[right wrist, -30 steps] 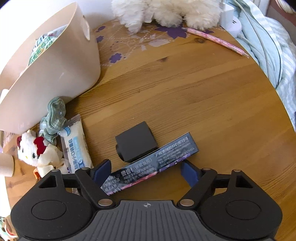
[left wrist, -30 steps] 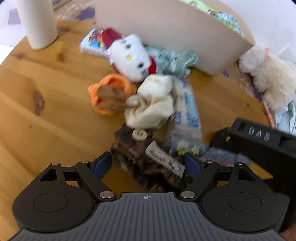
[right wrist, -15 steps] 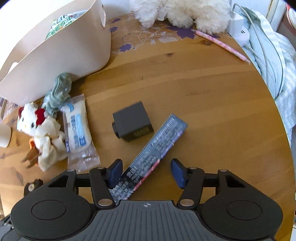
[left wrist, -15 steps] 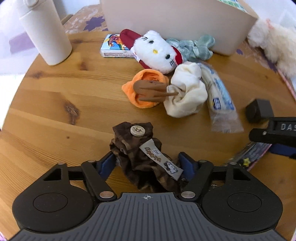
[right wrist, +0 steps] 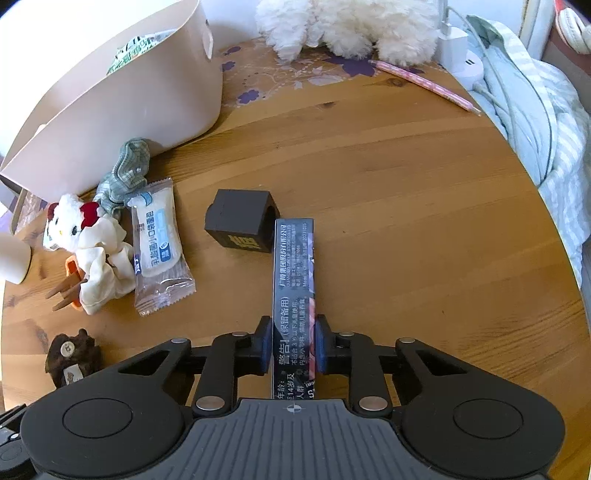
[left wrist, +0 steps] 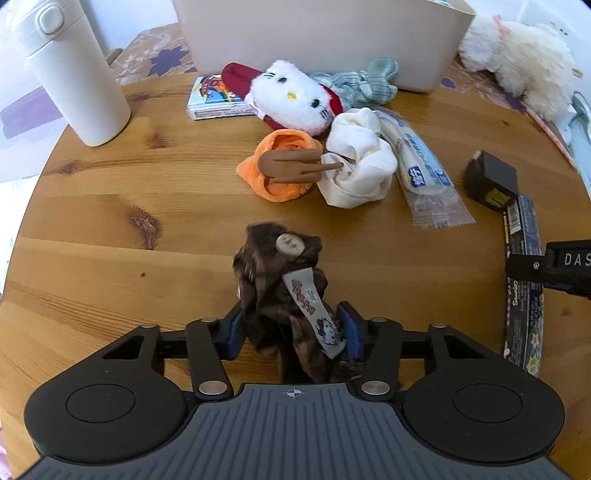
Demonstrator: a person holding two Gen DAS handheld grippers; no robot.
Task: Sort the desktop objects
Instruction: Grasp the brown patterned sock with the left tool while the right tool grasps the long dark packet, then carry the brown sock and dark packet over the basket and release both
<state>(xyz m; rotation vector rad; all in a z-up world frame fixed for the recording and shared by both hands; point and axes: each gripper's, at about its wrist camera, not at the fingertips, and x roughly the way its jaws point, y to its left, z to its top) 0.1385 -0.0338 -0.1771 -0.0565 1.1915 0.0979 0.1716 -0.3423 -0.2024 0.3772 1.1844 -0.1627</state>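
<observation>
My left gripper [left wrist: 291, 332] is shut on a brown furry scrunchie [left wrist: 280, 288] with a button and a white tag; it also shows in the right wrist view [right wrist: 72, 356]. My right gripper [right wrist: 293, 345] is shut on a long dark box [right wrist: 293, 280] that points straight ahead; the box also shows at the right of the left wrist view [left wrist: 522, 273]. A black cube [right wrist: 240, 219] touches the box's far end. A beige bin [right wrist: 122, 99] stands at the back.
On the round wooden table [right wrist: 406, 221] lie a white cat plush [left wrist: 295, 98], an orange cloth [left wrist: 280, 166], a cream cloth [left wrist: 358, 162], a wipes packet [left wrist: 421, 170], a green scrunchie [left wrist: 362, 83] and a small book [left wrist: 212, 99]. A white bottle [left wrist: 74, 70] stands left. A white fluffy toy [right wrist: 347, 26] lies far back.
Both grippers have closed: the left on the brown scrunchie, now raised and pulled back from the pile, the right on the dark box, which has turned to point straight ahead.
</observation>
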